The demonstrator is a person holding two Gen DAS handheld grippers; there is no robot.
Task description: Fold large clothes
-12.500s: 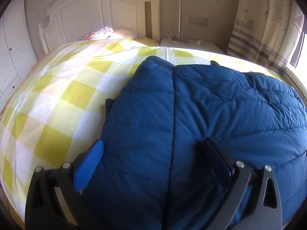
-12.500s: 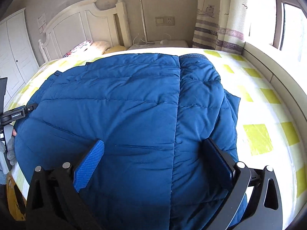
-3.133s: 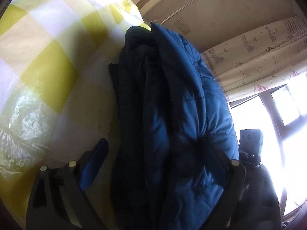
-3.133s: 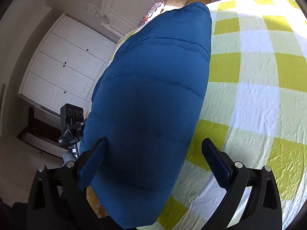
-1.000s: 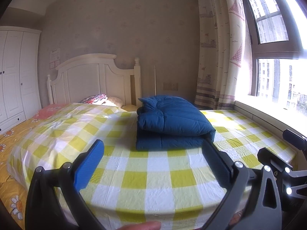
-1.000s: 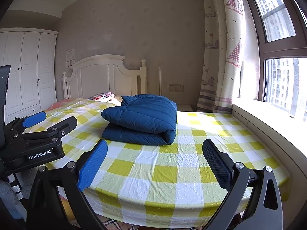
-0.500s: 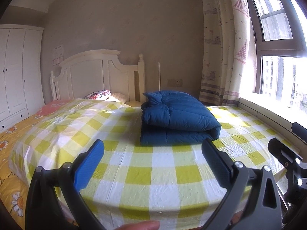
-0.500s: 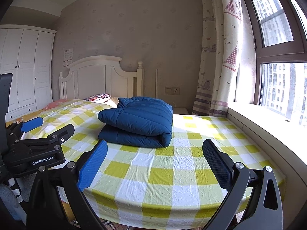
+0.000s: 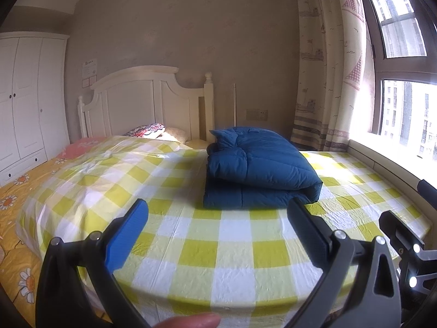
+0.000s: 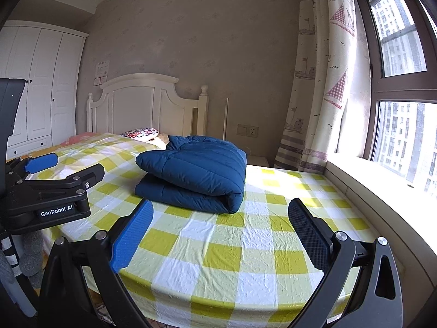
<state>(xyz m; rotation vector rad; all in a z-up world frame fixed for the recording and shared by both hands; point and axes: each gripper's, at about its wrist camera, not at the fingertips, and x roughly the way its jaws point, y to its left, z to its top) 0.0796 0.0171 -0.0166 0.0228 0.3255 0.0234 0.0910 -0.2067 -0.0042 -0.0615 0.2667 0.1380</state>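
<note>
Folded jacket sits on bed, toward headboard end. Pillow behind it, left. Wardrobe far left, curtain and window right. Both grippers, left gripper and right gripper, hang before bed foot, well apart from jacket.

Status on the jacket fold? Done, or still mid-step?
Looks done: the blue jacket lies folded into a compact stack on the checked bedsheet. Nothing in hand: the left gripper and right gripper are both open, empty and held back from the bed's edge. No other loose clothes show, so nothing visibly remains.
</note>
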